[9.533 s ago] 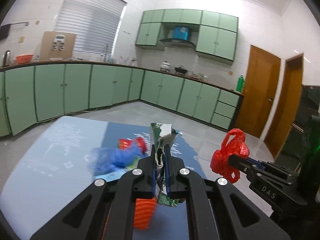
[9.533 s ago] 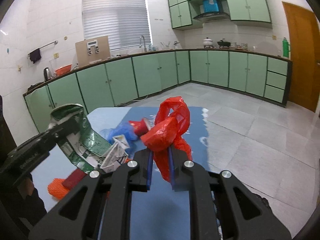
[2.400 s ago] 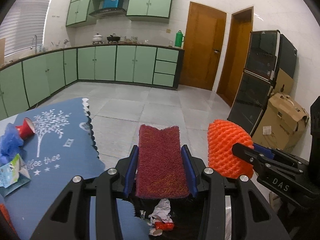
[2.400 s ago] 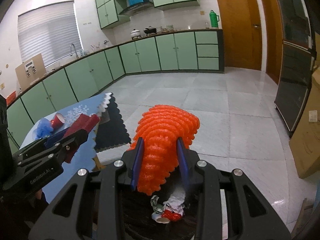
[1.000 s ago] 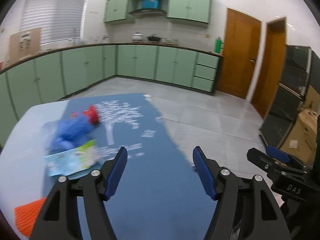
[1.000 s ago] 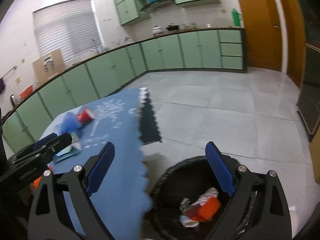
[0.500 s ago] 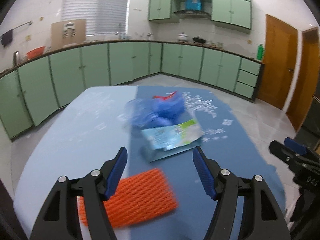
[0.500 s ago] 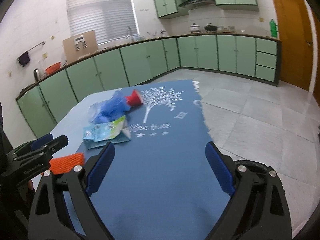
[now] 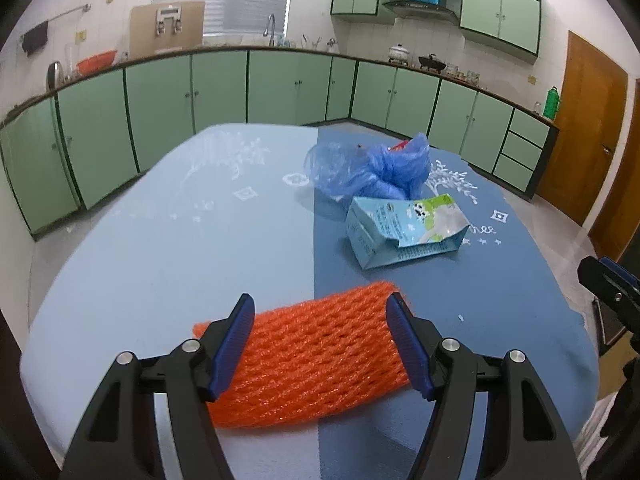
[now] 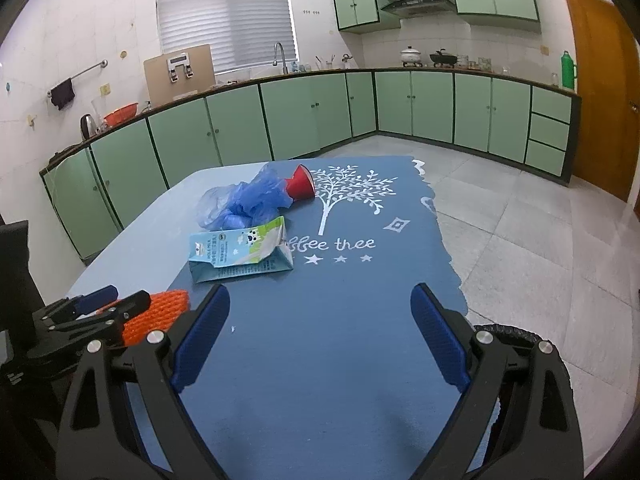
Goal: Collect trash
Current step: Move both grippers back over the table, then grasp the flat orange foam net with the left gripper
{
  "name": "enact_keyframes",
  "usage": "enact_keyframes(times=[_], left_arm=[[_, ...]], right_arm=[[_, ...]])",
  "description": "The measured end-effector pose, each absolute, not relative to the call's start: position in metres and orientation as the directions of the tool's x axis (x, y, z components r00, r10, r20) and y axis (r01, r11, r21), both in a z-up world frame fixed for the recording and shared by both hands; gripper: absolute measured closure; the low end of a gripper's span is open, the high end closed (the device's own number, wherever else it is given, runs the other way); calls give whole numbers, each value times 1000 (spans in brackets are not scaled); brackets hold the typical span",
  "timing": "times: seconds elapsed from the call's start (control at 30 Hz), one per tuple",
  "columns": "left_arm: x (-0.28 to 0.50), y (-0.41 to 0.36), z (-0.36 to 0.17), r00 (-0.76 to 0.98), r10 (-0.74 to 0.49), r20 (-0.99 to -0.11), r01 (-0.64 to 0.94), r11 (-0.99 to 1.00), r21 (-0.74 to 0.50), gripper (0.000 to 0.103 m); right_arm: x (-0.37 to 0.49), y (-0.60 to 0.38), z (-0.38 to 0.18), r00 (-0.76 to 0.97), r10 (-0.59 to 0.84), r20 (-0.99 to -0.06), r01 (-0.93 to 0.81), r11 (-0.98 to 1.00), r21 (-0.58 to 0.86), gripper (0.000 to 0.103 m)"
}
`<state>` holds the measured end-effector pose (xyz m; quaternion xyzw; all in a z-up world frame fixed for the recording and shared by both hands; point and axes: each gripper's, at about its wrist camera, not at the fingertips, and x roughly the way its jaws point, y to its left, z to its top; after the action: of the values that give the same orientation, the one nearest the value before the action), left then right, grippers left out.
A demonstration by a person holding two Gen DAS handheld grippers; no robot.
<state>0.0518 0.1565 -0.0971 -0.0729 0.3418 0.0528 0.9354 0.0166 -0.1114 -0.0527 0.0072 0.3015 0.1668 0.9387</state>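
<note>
An orange foam net sleeve [image 9: 308, 356] lies on the table near its front edge, also in the right wrist view [image 10: 154, 314]. My left gripper [image 9: 320, 344] is open, its jaws on either side of the sleeve. A flattened milk carton [image 9: 404, 230] and a crumpled blue plastic bag [image 9: 368, 172] lie farther back; both also show in the right wrist view, carton [image 10: 240, 254], bag [image 10: 244, 200]. A red paper cup [image 10: 300, 188] lies on its side by the bag. My right gripper [image 10: 320, 336] is open and empty above the blue cloth.
The table wears a light and dark blue cloth [image 10: 340, 340] with a white tree print. A black trash bin's rim [image 10: 516, 334] shows right of the table. Green kitchen cabinets [image 10: 312, 116] line the walls; a wooden door [image 9: 588, 140] is at right.
Both grippers dropped the red pad and an orange net into the bin, opened, and swung back to the table. My left gripper has come down around the remaining orange sleeve.
</note>
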Motion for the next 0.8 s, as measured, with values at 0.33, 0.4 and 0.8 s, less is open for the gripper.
enact_keyframes(times=[0.33,0.4,0.8], left_arm=[[59,157,-109,721,48,-691,-155,983,-93,36],[60,157,-111,717,49,-695,-154,984,-90,36],[61,149,-114,714,44,-699,-122,991,-63,78]], right_arm=[[19,-103,-50,758,317,-570,-319,942,101,14],[19,-102,-50,757,318,-571,-321,942,99,14],[19,-99,-51,751,321,-577,-326,940,99,14]])
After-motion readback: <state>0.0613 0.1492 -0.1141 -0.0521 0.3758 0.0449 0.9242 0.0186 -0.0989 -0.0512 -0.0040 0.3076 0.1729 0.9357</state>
